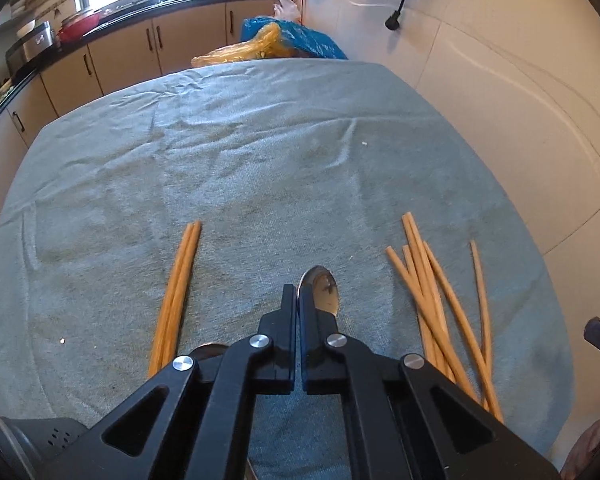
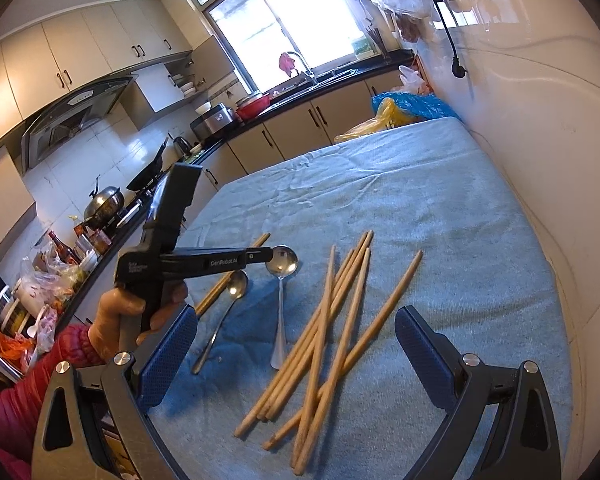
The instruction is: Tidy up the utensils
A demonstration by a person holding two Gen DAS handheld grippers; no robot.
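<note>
The left tool (image 1: 298,300) was clenched, its black fingers (image 1: 288,308) nearly touching at the lower centre of the left wrist view. In that view the bowl of a shiny steel spoon (image 1: 320,290) showed just beside and partly behind the fingertips. In the right wrist view the left tool (image 2: 270,255) met this spoon (image 2: 282,276) at the bowl edge, but whether metal was actually pinched could not be told.

A second steel spoon (image 2: 230,304) lay just left of the first, on the blue-grey towel-covered surface (image 2: 440,208), apart from both tools.

A pair of tan wooden chopsticks (image 1: 176,296) lay side by side at centre left of the left wrist view. A loose, crossing pile of tan wooden chopsticks (image 2: 324,344) lay at lower centre of the right wrist view, near the first spoon's handle.

The right tool (image 2: 296,356) was released, its blue-padded fingers (image 2: 420,356) spread wide above the pile and gripping nothing.
</note>
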